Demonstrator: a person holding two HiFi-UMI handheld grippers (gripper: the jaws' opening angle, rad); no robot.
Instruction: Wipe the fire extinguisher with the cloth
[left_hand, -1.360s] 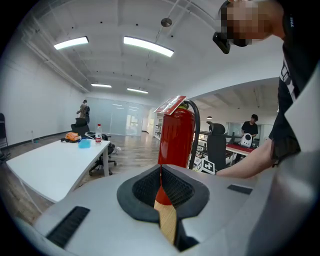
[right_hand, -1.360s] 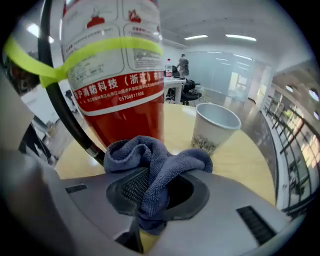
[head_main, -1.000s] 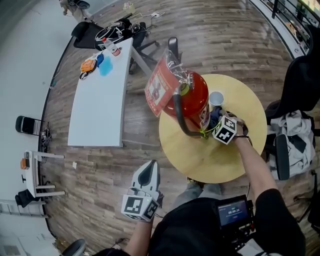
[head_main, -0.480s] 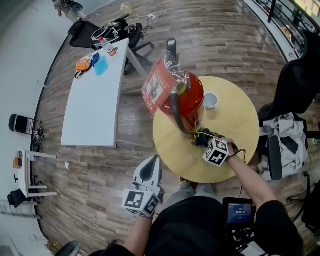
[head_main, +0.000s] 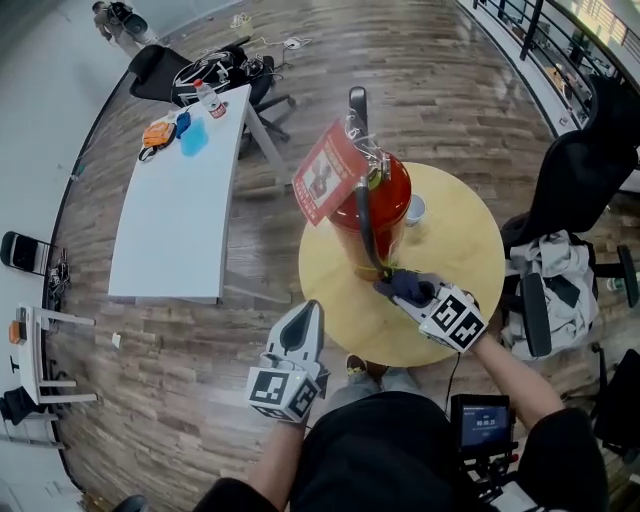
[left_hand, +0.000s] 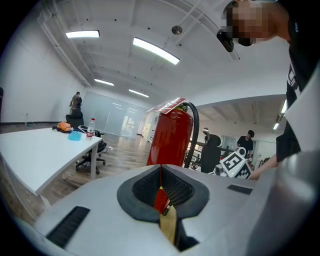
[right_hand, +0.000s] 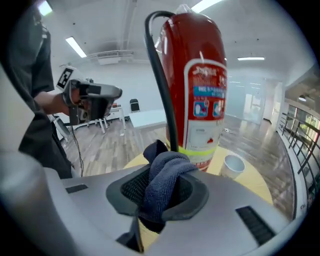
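A red fire extinguisher (head_main: 375, 205) with a black hose and a red tag stands upright on the round wooden table (head_main: 455, 270). My right gripper (head_main: 400, 290) is shut on a dark blue cloth (right_hand: 162, 180), bunched between its jaws, just in front of the extinguisher's (right_hand: 197, 85) lower body and hose. Whether the cloth (head_main: 405, 288) touches the extinguisher I cannot tell. My left gripper (head_main: 300, 335) hangs off the table's near left edge, shut and empty, pointing toward the extinguisher (left_hand: 172, 135).
A white paper cup (head_main: 416, 208) sits on the table behind the extinguisher. A long white desk (head_main: 175, 200) with small items stands to the left. Office chairs (head_main: 570, 180) and a heap of clothing (head_main: 555, 270) crowd the right side. The floor is wood.
My right gripper has lifted the cloth from beside the extinguisher's right base and swung toward me, now in front of it. The left gripper has barely shifted.
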